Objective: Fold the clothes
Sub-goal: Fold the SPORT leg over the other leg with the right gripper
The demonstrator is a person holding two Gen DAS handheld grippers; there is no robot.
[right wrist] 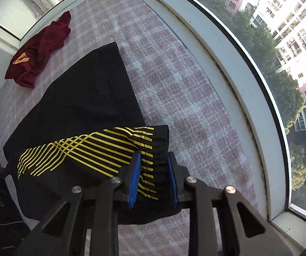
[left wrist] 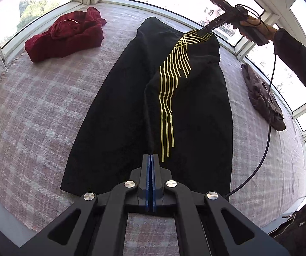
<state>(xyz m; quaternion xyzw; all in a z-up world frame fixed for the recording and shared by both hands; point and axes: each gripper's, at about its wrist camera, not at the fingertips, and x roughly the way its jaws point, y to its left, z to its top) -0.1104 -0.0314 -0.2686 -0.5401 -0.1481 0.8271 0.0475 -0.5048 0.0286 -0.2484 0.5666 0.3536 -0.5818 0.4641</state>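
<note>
A black garment [left wrist: 118, 115] with yellow stripes [left wrist: 170, 85] lies lengthwise on the plaid blanket [left wrist: 35, 111]. My left gripper [left wrist: 152, 157] is shut on the garment's near edge and holds a fold of it. My right gripper [right wrist: 154, 160] is open, its blue pads [right wrist: 134, 177] on either side of the garment's striped far end [right wrist: 101, 149]. In the left wrist view the right gripper [left wrist: 206, 28] sits at that far end, the cloth raised toward it.
A crumpled dark red garment [left wrist: 65, 34] lies at the far left by the window corner, also in the right wrist view [right wrist: 39, 49]. A brown garment [left wrist: 261, 96] lies at the right. Window frames [right wrist: 227, 68] border the blanket. A black cable [left wrist: 268, 128] hangs from the right gripper.
</note>
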